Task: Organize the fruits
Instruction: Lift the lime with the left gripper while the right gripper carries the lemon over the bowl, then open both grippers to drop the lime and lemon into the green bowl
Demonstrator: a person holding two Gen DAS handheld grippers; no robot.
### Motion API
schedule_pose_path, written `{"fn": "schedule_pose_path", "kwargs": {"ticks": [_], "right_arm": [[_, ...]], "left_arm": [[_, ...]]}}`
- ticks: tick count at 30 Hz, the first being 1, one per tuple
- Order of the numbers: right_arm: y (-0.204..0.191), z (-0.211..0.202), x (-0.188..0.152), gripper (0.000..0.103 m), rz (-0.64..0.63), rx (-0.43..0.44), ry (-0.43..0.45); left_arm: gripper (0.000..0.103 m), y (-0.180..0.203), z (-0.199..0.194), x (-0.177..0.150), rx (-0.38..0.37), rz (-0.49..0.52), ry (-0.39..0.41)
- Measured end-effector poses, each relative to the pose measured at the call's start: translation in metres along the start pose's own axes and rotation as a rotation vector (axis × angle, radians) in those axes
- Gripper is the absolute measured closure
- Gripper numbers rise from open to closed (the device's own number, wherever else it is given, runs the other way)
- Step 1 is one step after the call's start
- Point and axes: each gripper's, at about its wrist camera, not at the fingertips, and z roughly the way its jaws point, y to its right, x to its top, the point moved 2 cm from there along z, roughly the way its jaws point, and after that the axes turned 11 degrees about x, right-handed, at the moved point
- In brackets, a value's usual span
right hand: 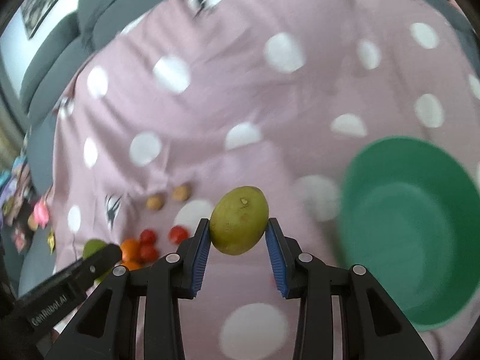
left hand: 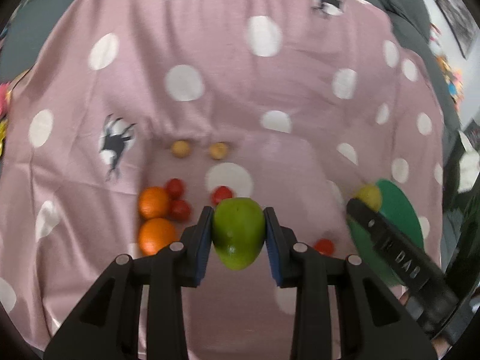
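Note:
My left gripper (left hand: 238, 214) is shut on a green oval fruit (left hand: 238, 237), lifted above the pink dotted cloth (left hand: 225, 96). My right gripper (right hand: 238, 225) is shut on a yellow-green fruit (right hand: 240, 220), held up left of the green bowl (right hand: 375, 156). In the left wrist view that yellow-green fruit (left hand: 370, 196) hangs before the bowl (left hand: 402, 210). Two oranges (left hand: 154, 219), several red tomatoes (left hand: 177, 199) and two small tan fruits (left hand: 199, 149) lie on the cloth. Both views are motion-blurred.
The cloth covers a grey sofa (right hand: 60, 57). Colourful toys (right hand: 40, 213) lie off the cloth's left edge. One tomato (left hand: 324, 246) sits alone near the bowl. A finger of the left gripper (right hand: 99, 258) crosses the right wrist view's lower left.

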Motion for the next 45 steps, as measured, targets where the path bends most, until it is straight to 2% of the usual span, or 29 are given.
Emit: {"fn": "schedule_pose_path", "kwargs": {"ticks": [4, 11, 18, 23, 29, 33, 38, 42, 45], "right_arm": [[0.028, -0.026, 0.007, 0.064, 0.031, -0.076, 0.057], [0.077, -0.065, 0.008, 0.064, 0.125, -0.182, 0.132], [0.119, -0.079, -0.002, 0.064, 0.211, -0.235, 0.123], [0.133, -0.08, -0.009, 0.064, 0.238, -0.251, 0.103], [0.14, -0.081, -0.013, 0.064, 0.235, -0.275, 0.081], [0.146, -0.083, -0.015, 0.064, 0.247, -0.268, 0.078], [0.153, -0.081, -0.017, 0.064, 0.265, -0.27, 0.066], [0.157, -0.084, -0.017, 0.064, 0.28, -0.28, 0.067], [0.159, -0.084, -0.017, 0.064, 0.283, -0.287, 0.067]], "left_arm": [[0.07, 0.035, -0.008, -0.004, -0.06, 0.086, 0.025], [0.07, 0.094, -0.011, -0.02, -0.146, 0.23, 0.02], [0.07, 0.138, -0.006, -0.029, -0.189, 0.323, 0.007], [0.07, 0.162, -0.002, -0.032, -0.206, 0.358, 0.009], [0.07, 0.182, 0.007, -0.036, -0.178, 0.41, 0.01], [0.07, 0.191, 0.015, -0.041, -0.222, 0.406, -0.024], [0.07, 0.201, 0.018, -0.045, -0.218, 0.426, -0.01], [0.07, 0.204, 0.022, -0.045, -0.245, 0.414, -0.035], [0.07, 0.204, 0.027, -0.047, -0.238, 0.403, -0.049]]}}
